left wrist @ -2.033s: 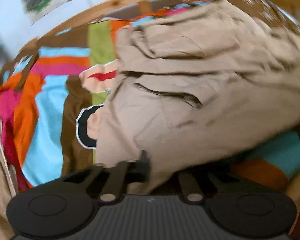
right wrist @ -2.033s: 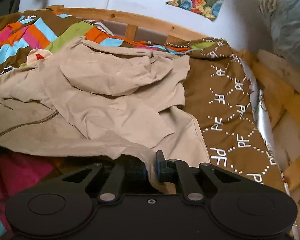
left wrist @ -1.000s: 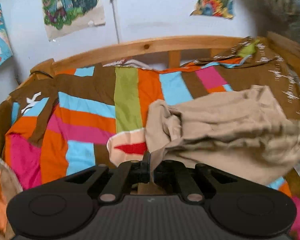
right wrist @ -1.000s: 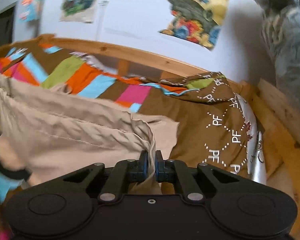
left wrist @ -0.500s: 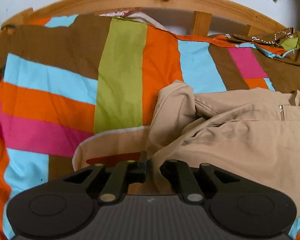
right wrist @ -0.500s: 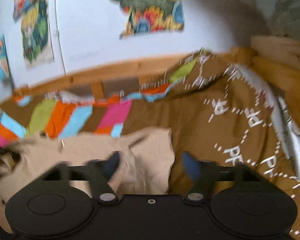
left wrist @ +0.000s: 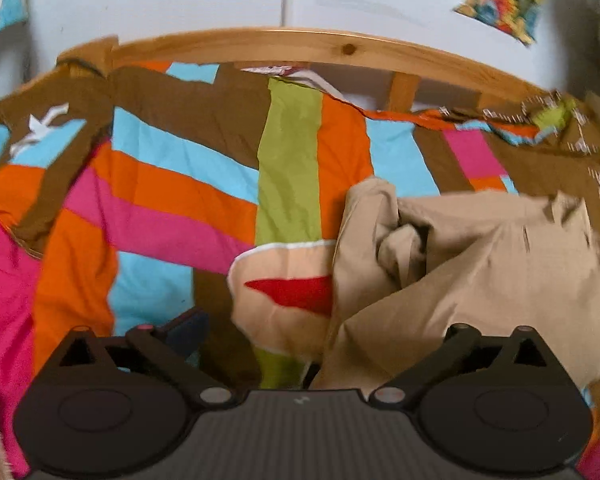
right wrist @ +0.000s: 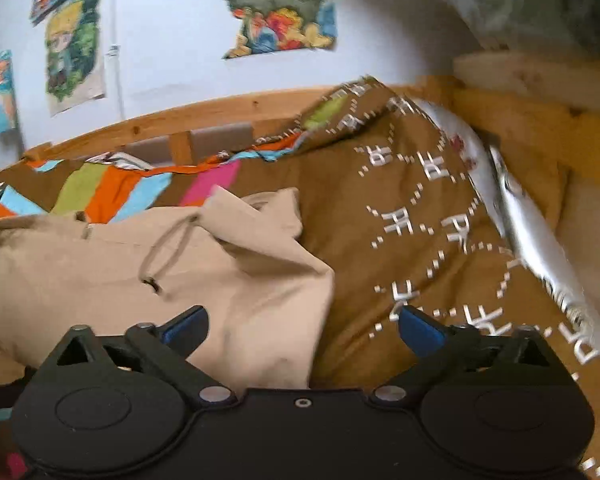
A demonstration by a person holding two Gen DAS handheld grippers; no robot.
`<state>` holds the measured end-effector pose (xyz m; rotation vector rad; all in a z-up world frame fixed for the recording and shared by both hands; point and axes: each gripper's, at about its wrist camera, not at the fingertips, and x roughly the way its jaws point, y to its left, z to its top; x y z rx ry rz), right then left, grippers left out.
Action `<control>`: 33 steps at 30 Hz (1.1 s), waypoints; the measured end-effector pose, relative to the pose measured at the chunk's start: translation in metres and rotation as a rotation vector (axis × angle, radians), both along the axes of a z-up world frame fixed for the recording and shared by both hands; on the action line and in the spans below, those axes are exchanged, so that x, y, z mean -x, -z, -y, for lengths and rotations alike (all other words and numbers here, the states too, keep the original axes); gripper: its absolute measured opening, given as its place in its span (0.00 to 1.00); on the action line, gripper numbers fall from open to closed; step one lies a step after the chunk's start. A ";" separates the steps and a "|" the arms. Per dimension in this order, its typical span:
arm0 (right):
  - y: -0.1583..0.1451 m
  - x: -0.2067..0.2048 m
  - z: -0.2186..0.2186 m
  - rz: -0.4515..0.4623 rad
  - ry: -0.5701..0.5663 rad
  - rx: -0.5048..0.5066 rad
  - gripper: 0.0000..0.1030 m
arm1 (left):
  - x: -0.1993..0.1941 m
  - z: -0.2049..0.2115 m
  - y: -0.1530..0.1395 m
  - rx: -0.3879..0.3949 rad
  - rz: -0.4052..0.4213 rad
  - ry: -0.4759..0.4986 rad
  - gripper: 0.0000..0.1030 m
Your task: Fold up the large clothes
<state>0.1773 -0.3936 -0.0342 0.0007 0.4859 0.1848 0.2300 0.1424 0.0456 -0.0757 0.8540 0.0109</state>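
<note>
Both jaws apart, nothing held: my left hand-held gripper (left wrist: 300, 340) shows only one blue pad; the other finger is hidden behind cloth, but the linkage arms are spread wide. My right hand-held gripper (right wrist: 304, 328) has both blue fingertips (right wrist: 188, 326) well separated. The beige hoodie (right wrist: 160, 276) lies on the bed, on the striped quilt (left wrist: 172, 196), roughly doubled over but lumpy. The step in hand, as I read it, is regrasping for the next fold. To do it well: pick an edge or corner, not a bunched ridge; pinch one layer stack cleanly, lift low, and flatten the wad before folding across, else the bulge gets locked in. Tuck the drawstring (right wrist: 168, 248) inside so it doesn't trail out. From the left gripper, the hoodie sits ahead and to the right, its near hem lapping over the right finger linkage; a crumpled knot of fabric (left wrist: 400, 248) lies further ahead. From the right gripper, the hoodie is ahead and to the left, its near corner running between the fingers down to the gripper body, with its right edge on the brown patterned cover (right wrist: 420, 220). The wooden bed rail (left wrist: 300, 46) is far ahead of both.
</note>
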 end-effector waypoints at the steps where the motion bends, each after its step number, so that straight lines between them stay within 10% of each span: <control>1: 0.002 -0.004 0.001 -0.003 0.009 -0.025 0.89 | 0.003 0.000 0.000 -0.010 0.005 0.006 0.99; 4: 0.012 -0.013 0.004 -0.011 0.012 -0.086 0.70 | 0.002 -0.005 -0.003 0.035 0.003 -0.016 0.99; 6: 0.019 -0.016 0.003 -0.022 0.018 -0.076 0.33 | -0.008 -0.010 -0.004 0.097 -0.014 -0.050 0.99; 9: 0.025 -0.016 0.008 -0.022 0.023 -0.118 0.19 | -0.027 -0.018 -0.008 0.167 -0.015 -0.109 0.99; 13: 0.028 -0.017 0.028 -0.050 0.075 -0.264 0.15 | -0.039 -0.022 -0.019 0.119 0.046 -0.174 0.98; 19: 0.028 -0.017 0.022 -0.051 0.078 -0.226 0.16 | -0.022 -0.041 -0.033 0.147 0.145 -0.274 0.99; 28: 0.027 -0.019 0.015 -0.023 0.059 -0.193 0.32 | 0.054 -0.004 0.021 0.178 0.103 -0.055 0.99; 30: 0.029 -0.020 0.016 -0.020 0.068 -0.205 0.32 | 0.060 0.005 0.033 0.157 0.076 -0.037 0.90; 33: 0.031 -0.020 0.018 -0.008 0.102 -0.219 0.24 | 0.053 0.010 0.042 0.055 0.059 -0.090 0.49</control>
